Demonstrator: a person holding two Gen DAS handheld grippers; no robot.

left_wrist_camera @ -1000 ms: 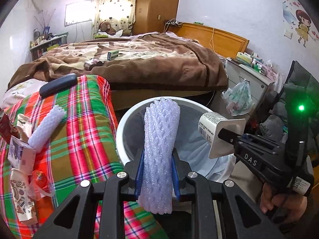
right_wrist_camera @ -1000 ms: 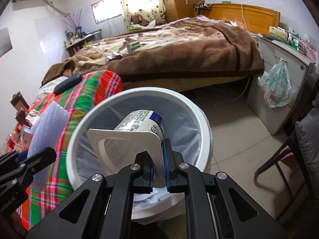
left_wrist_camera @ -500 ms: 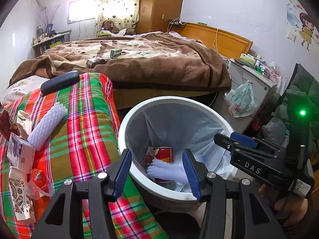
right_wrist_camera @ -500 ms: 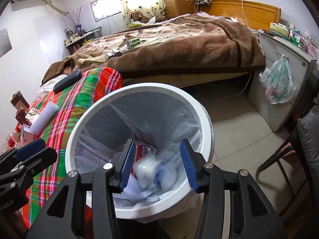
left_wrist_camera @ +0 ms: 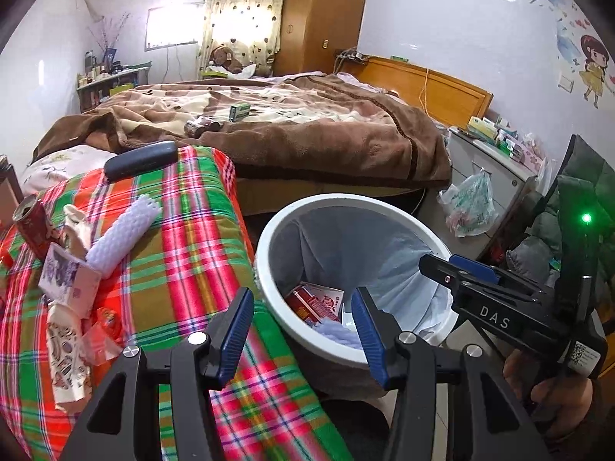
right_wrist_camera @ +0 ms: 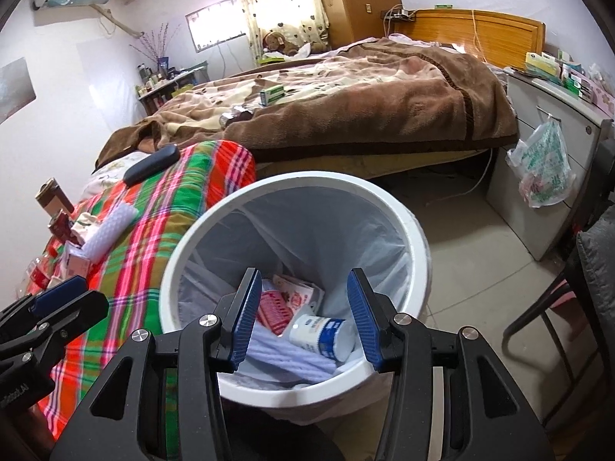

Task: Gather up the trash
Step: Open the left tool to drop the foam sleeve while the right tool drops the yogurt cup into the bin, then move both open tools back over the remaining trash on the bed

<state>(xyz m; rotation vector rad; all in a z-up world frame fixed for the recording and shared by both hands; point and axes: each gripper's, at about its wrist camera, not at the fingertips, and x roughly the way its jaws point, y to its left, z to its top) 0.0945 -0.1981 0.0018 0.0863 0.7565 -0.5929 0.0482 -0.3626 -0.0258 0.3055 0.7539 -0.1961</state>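
A white trash bin (left_wrist_camera: 269, 238) (right_wrist_camera: 417, 238) with a pale liner stands beside the plaid-covered surface. Inside lie a white foam net (right_wrist_camera: 292, 357), a white-and-blue cup (right_wrist_camera: 323, 336) and a red package (right_wrist_camera: 275, 311) (left_wrist_camera: 315, 299). My left gripper (left_wrist_camera: 303, 338) is open and empty over the bin's near rim. My right gripper (right_wrist_camera: 303, 319) is open and empty above the bin's inside. On the plaid cover (left_wrist_camera: 184, 269) lie another foam net (left_wrist_camera: 121, 238), a red can (left_wrist_camera: 30, 226), a small carton (left_wrist_camera: 69, 282) and wrappers (left_wrist_camera: 65, 357).
A dark case (left_wrist_camera: 140, 159) lies at the cover's far end. Behind is a bed with a brown blanket (left_wrist_camera: 307, 142) bearing a green box (left_wrist_camera: 239, 110). A grey cabinet with a hanging plastic bag (right_wrist_camera: 544, 169) stands right; a chair (right_wrist_camera: 584, 288) is near.
Both grippers opened and dropped their loads: the foam net from the left and the cup from the right now lie in the bin. The left gripper has shifted left.
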